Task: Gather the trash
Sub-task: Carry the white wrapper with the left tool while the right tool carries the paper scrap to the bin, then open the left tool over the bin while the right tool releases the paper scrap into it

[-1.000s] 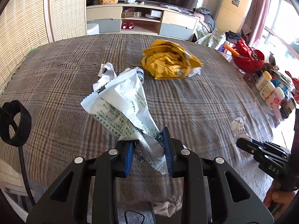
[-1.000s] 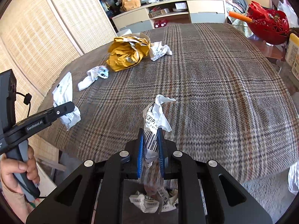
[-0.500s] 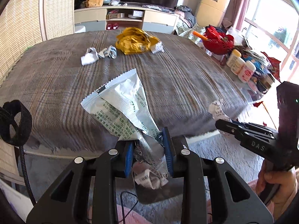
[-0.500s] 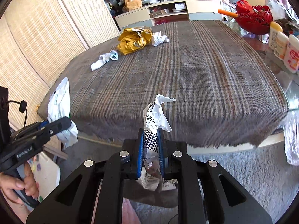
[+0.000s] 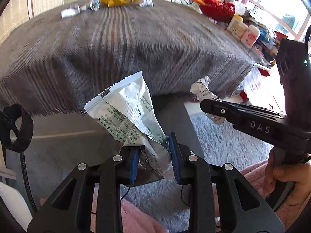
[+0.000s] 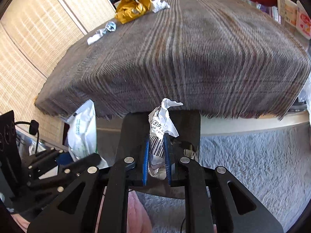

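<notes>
My left gripper (image 5: 154, 151) is shut on a white foil wrapper (image 5: 128, 112) with green print, held below the table's front edge. My right gripper (image 6: 157, 149) is shut on a crumpled white paper (image 6: 163, 116) with a barcode, also in front of the table edge. The right gripper also shows in the left wrist view (image 5: 206, 104) with its paper (image 5: 203, 91). A dark bin (image 6: 161, 128) stands under both grippers. On the far side of the plaid tablecloth (image 6: 194, 48) lie a yellow crumpled bag (image 6: 133, 8), a white paper wad (image 6: 160, 4) and a small white-blue wrapper (image 6: 103, 32).
A red basket (image 5: 216, 7) and white bottles (image 5: 244, 31) stand to the right of the table. A grey shaggy rug (image 6: 252, 165) covers the floor. Woven screens (image 6: 38, 29) stand on the left, a low cabinet at the back.
Both grippers have pulled back off the table and dropped below its front edge, each still holding its trash. The dark bin now fills the space beneath them.
</notes>
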